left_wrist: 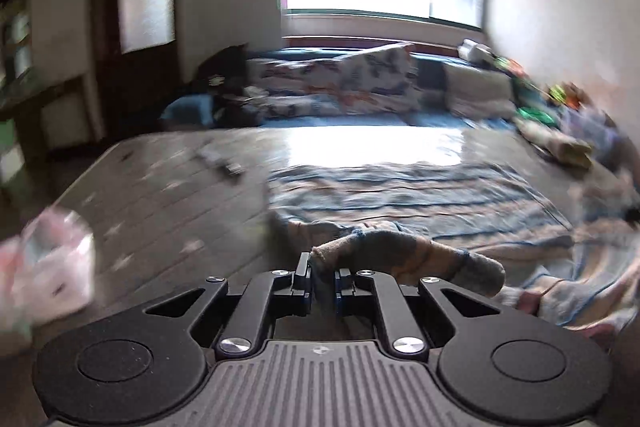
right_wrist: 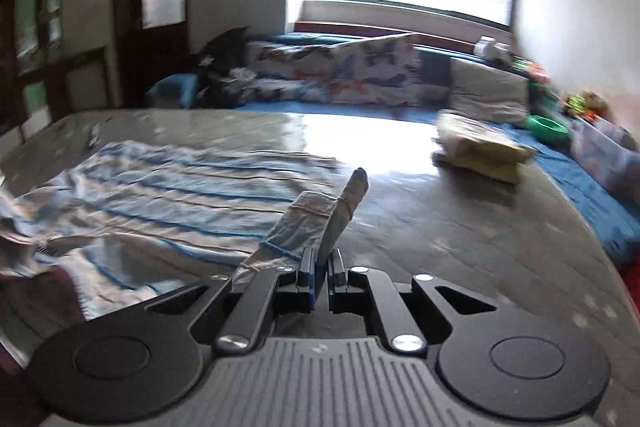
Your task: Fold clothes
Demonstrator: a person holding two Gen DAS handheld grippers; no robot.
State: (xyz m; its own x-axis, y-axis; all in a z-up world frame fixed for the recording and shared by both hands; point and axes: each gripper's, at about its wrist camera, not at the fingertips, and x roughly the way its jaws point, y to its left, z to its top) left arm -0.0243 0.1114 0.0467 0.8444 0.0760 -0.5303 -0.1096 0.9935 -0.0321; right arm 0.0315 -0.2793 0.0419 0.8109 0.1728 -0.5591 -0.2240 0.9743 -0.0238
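Note:
A light blue striped garment (left_wrist: 400,195) lies spread on the shiny grey table (left_wrist: 160,195). My left gripper (left_wrist: 323,277) is shut on a bunched edge of it, and the cloth rolls off to the right of the fingers. In the right wrist view the same garment (right_wrist: 180,195) lies left of centre. My right gripper (right_wrist: 321,273) is shut on another edge of it, and a flap of cloth stands up from the fingers. Both views are blurred by motion.
Folded yellowish clothes (right_wrist: 480,151) lie at the table's far right, also in the left wrist view (left_wrist: 560,143). A plastic bag (left_wrist: 48,275) sits at the table's left. A bed with patterned pillows (right_wrist: 340,75) and a bright window lie beyond. A dark door (left_wrist: 136,27) is at the left.

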